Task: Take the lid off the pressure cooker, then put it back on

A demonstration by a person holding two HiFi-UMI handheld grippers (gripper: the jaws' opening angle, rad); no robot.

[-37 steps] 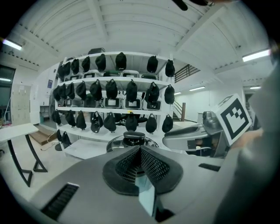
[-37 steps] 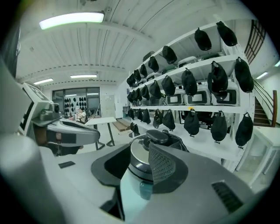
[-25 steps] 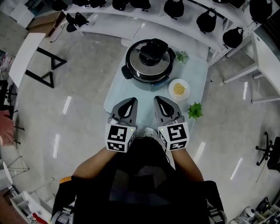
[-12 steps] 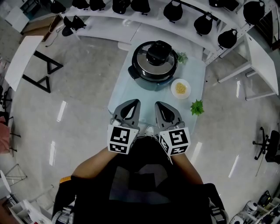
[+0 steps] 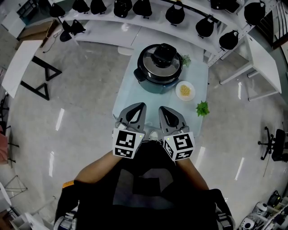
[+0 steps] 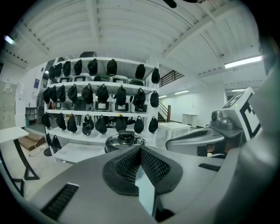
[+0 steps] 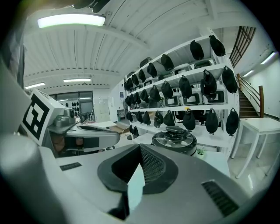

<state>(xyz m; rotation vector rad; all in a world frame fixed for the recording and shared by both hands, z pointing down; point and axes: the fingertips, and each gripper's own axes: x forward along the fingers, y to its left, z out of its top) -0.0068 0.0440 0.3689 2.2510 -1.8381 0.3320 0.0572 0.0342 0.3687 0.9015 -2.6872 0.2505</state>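
Observation:
The pressure cooker [image 5: 159,67] stands at the far end of the small pale table [image 5: 130,92]. Its steel lid with a black knob [image 5: 163,55] is on. My left gripper [image 5: 141,105] and right gripper [image 5: 161,109] hover side by side over the table's near end, a short way from the cooker. Both are shut with nothing in them. The left gripper view shows the left gripper [image 6: 140,148] with its pads meeting and the cooker [image 6: 126,141] straight ahead. In the right gripper view the cooker [image 7: 175,136] lies a little right of the right gripper [image 7: 140,146].
A small white plate of yellow food [image 5: 185,90] lies right of the cooker. Green sprigs sit at the table's right edge [image 5: 202,108] and behind the cooker [image 5: 186,59]. White shelves with several black bags [image 5: 175,11] curve behind. White tables stand at the left [image 5: 18,67] and the right [image 5: 265,58].
Both grippers have edged slightly forward over the table's near end, still shut. The lid stays on the cooker. The head view has shifted a little.

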